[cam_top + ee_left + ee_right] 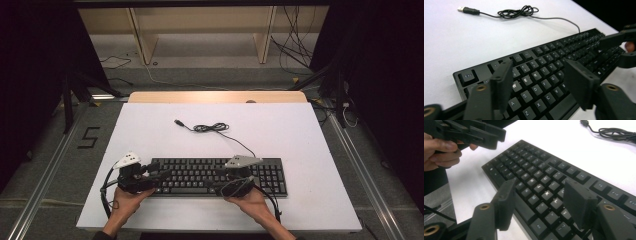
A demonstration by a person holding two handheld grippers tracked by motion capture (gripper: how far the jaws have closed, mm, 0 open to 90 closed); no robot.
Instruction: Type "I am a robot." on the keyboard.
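White table [150, 130] bears keyboard [200, 172]; both hand-held grippers [539, 82] [537, 202] gape, letters legible close-up.

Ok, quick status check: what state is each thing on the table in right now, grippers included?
Keyboard: flat on the white table, not gripped.
Cable: loosely bundled behind the keyboard.
USB plug: unplugged, lying free.
Left gripper: open, over the keyboard's left end.
Right gripper: open, over the keyboard's right half.
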